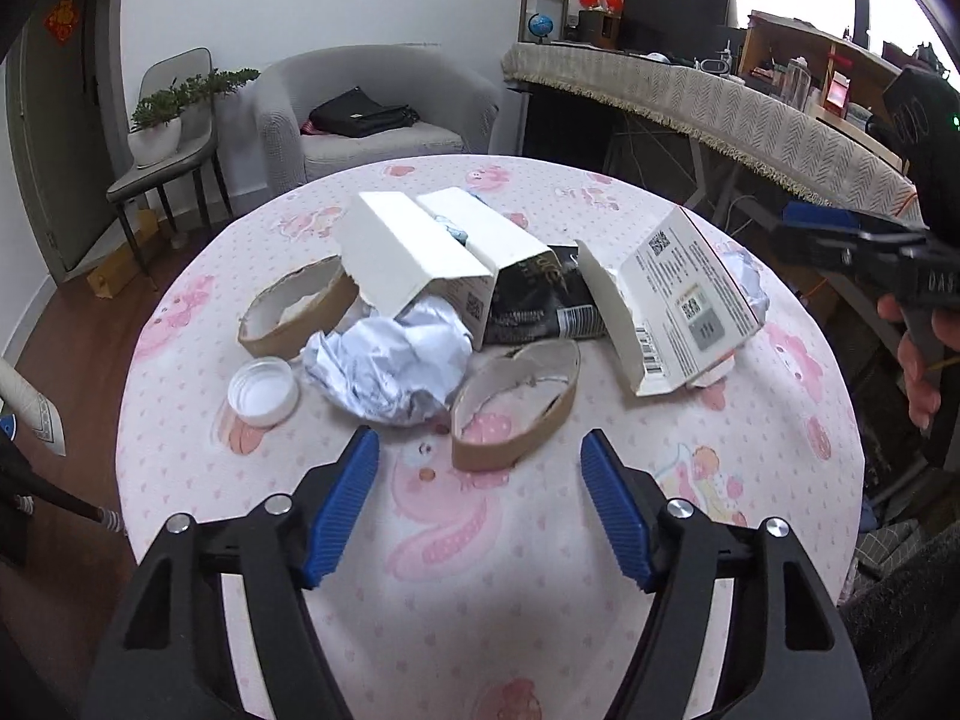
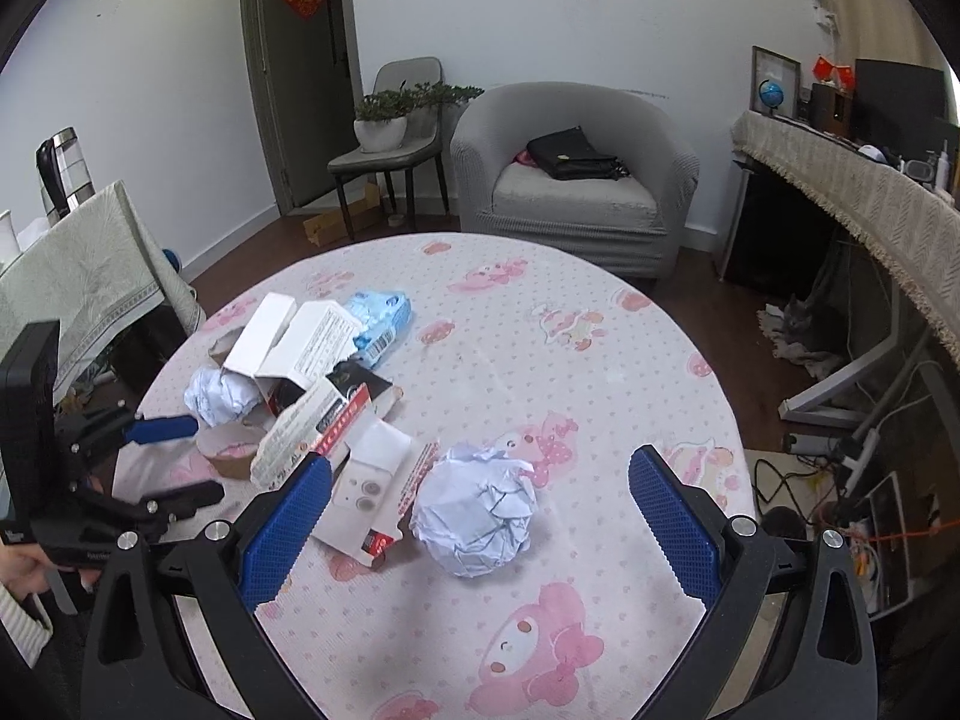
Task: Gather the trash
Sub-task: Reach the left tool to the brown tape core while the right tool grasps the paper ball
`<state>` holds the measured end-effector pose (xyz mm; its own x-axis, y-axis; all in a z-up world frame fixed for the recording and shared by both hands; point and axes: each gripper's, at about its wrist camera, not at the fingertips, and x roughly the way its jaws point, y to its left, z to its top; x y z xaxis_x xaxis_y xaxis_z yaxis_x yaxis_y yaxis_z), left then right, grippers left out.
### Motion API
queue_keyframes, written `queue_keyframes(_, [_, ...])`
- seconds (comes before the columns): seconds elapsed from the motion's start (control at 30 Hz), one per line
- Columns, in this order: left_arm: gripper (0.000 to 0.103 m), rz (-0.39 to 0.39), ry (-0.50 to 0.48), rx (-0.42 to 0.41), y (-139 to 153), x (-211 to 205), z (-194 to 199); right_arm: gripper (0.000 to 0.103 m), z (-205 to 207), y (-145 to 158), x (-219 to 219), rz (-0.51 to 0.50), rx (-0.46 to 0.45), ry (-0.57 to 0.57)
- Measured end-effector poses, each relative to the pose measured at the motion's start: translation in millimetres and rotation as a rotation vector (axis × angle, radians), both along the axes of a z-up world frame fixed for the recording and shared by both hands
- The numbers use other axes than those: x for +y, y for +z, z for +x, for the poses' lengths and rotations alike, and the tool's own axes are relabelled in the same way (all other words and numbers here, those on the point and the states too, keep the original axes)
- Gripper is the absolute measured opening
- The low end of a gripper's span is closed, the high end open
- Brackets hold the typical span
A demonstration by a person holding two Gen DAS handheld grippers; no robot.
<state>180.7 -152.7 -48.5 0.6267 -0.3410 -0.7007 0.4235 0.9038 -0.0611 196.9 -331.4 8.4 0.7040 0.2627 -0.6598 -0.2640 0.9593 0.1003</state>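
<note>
Pink cartoon-print tablecloth (image 2: 540,360) covers the round table, trash heaped on its left half. Left gripper (image 1: 480,462) hangs wide open and empty just short of a torn cardboard ring (image 1: 516,402), crumpled paper (image 1: 390,360) and a white bottle cap (image 1: 263,390) beside it. Right gripper (image 2: 480,498) gapes empty too, its blue pads either side of a paper ball (image 2: 474,516), not touching, next to a torn phone box (image 2: 366,492).

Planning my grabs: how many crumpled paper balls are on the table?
2. One paper ball lies alone between the right tool's open fingers. The other sits in the pile beside the white cap. More may hide under the boxes.
</note>
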Motion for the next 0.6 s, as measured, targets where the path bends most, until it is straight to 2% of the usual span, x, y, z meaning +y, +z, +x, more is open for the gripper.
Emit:
queue_keyframes(0.03, [0.070, 0.007, -0.004, -0.001, 0.1, -1.8, 1.1, 0.094, 0.1, -2.1, -1.1, 0.007, 0.008, 0.004])
queue_keyframes(0.17, [0.068, 0.005, -0.020, 0.005, 2.0, -10.3, 5.5, 0.089, 2.8, -9.3, -7.9, 0.050, 0.043, 0.012])
queue_keyframes(0.23, [0.066, 0.000, -0.027, 0.009, 1.3, -13.9, 7.3, 0.082, 2.3, -10.2, -8.2, 0.050, 0.052, 0.014])
queue_keyframes(0.3, [0.065, -0.012, -0.029, 0.015, -0.1, -15.7, 10.0, 0.081, 3.4, -11.0, -8.8, 0.051, 0.059, 0.016])
queue_keyframes(0.43, [0.052, -0.024, -0.023, 0.023, -1.9, -17.9, 15.1, 0.079, 4.6, -15.8, -14.9, 0.060, 0.077, 0.007])
queue_keyframes(0.6, [0.045, -0.024, -0.004, 0.022, -2.2, -18.2, 17.3, 0.077, 8.4, -20.5, -21.1, 0.103, 0.095, -0.001])
